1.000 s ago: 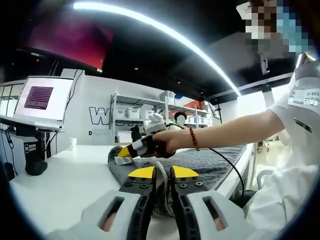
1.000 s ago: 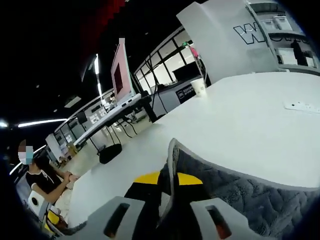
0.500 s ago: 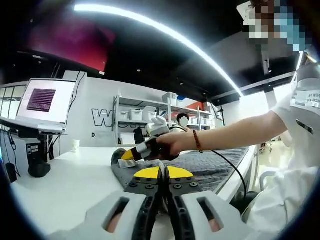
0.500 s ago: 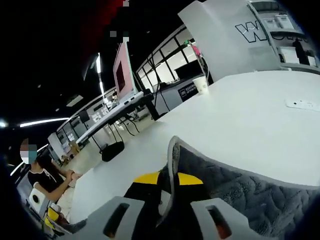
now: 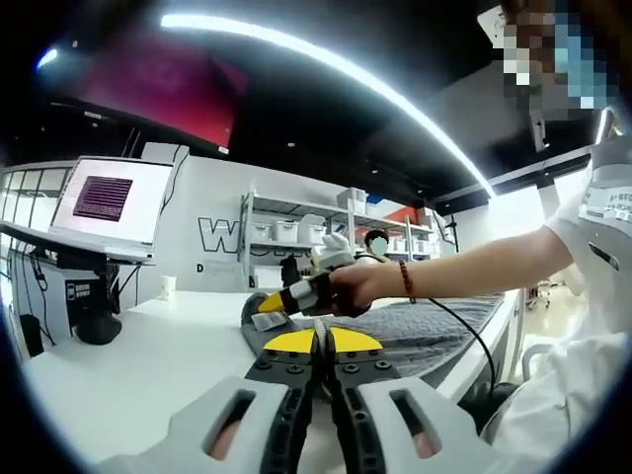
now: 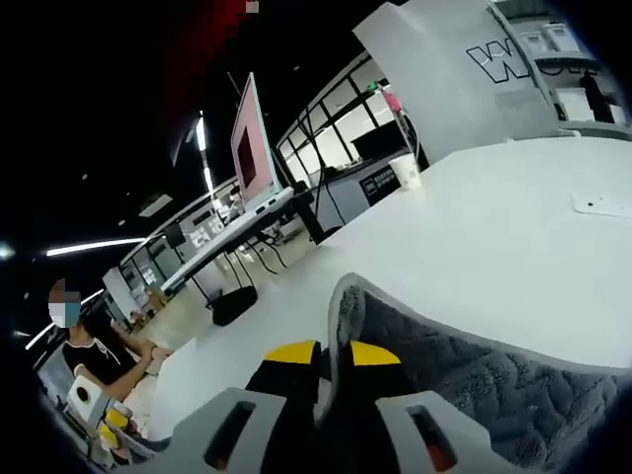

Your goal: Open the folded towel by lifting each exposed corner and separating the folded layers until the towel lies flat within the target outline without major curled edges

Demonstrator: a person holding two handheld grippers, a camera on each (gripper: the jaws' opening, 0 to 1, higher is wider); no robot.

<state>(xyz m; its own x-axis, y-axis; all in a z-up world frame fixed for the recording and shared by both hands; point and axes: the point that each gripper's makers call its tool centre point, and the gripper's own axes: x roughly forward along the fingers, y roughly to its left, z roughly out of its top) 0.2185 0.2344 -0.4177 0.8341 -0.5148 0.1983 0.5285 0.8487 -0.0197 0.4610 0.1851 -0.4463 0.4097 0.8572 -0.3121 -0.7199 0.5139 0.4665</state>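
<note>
A grey quilted towel (image 5: 425, 331) lies on the white table (image 5: 148, 355), reaching to its right edge. In the left gripper view my left gripper (image 5: 316, 342) has its yellow-tipped jaws shut on the towel's near edge. Just beyond it, a hand holds my right gripper (image 5: 269, 304), shut on a raised towel corner. In the right gripper view the right gripper (image 6: 321, 353) pinches that upright pale-edged corner (image 6: 346, 296). The rest of the towel (image 6: 494, 385) spreads to the lower right.
A laptop on a stand (image 5: 104, 202), a dark base (image 5: 99, 326) and a cup (image 5: 166, 287) stand at the table's far left. Shelves (image 5: 296, 232) line the back wall. A paper cup (image 6: 403, 170) and a flat white object (image 6: 597, 204) rest on the table. A seated person (image 6: 84, 351) is beyond it.
The left gripper's jaws, open around the towel edge a second ago, have shut on it. The right gripper keeps its hold on the corner; both views shifted slightly.
</note>
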